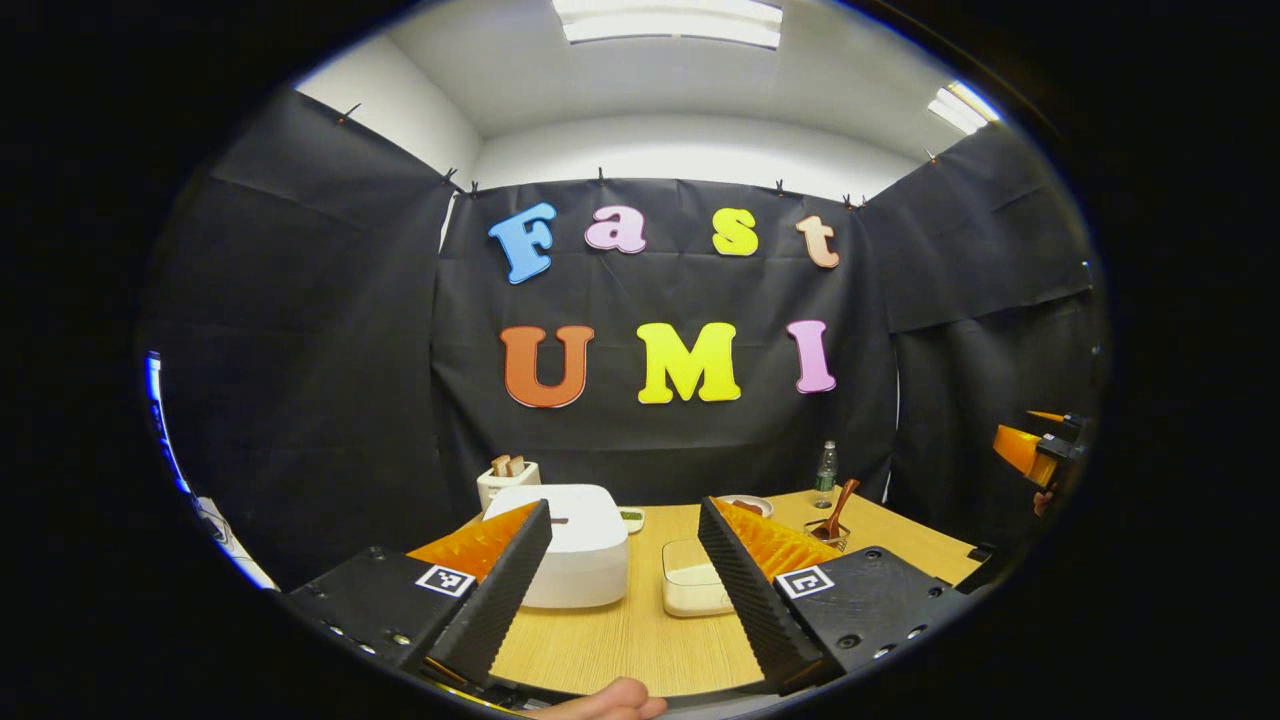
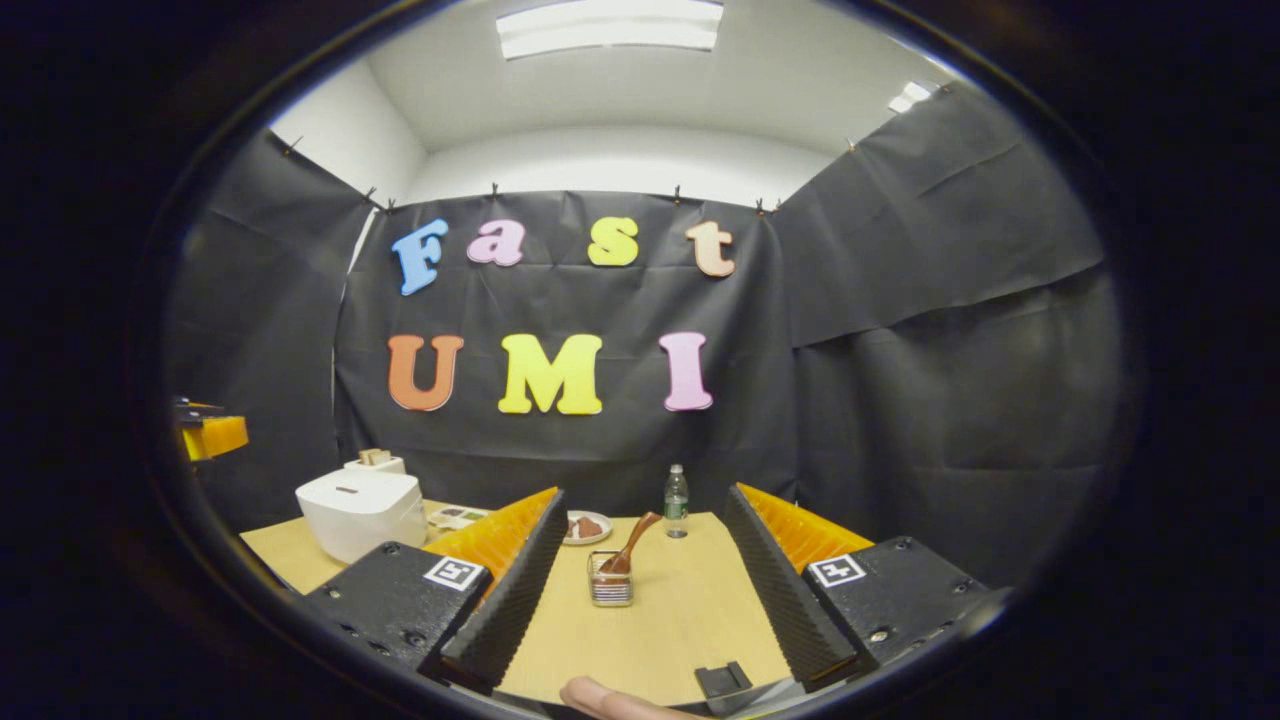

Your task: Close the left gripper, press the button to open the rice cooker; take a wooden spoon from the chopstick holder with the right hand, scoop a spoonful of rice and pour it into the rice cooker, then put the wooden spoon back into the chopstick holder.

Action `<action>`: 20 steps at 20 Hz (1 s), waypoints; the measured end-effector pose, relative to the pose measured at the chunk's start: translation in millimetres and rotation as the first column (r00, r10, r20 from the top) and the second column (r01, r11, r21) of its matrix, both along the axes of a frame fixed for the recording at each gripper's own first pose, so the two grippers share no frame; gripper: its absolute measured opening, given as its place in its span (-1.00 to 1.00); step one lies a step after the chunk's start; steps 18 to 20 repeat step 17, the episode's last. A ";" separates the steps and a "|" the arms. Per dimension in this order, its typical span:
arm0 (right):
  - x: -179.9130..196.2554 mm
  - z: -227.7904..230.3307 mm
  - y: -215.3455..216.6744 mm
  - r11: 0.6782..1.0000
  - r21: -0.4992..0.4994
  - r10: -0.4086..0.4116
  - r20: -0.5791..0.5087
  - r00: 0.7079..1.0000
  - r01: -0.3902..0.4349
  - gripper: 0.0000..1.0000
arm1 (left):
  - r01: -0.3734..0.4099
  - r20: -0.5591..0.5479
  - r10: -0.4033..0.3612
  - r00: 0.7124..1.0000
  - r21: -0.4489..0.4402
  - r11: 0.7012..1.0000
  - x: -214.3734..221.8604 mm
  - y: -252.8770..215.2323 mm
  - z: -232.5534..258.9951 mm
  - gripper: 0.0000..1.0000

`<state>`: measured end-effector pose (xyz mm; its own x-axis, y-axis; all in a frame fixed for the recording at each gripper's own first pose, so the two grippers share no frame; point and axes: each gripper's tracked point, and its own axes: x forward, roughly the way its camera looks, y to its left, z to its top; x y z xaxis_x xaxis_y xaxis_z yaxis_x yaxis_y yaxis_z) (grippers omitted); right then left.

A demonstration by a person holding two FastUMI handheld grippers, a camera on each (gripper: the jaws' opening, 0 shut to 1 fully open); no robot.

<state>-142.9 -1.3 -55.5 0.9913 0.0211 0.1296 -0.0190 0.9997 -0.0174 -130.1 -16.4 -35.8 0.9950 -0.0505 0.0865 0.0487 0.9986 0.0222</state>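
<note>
Both my jaws are wide open, holding nothing; rice cooker (image 1: 575,545) lid down, wooden spoon (image 2: 630,545) in the chopstick holder (image 2: 610,585).

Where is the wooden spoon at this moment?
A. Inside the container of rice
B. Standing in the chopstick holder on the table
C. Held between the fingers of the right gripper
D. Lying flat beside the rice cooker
B: the wooden spoon stands tilted in the chopstick holder on the table, ahead of the open right gripper, which holds nothing.
</note>
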 end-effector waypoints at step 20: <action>-3.6 -10.5 17.7 0.997 0.007 0.074 -0.021 0.997 -0.074 1.00 | -0.002 0.000 0.002 1.000 -0.003 1.000 -2.5 1.0 -3.6 0.89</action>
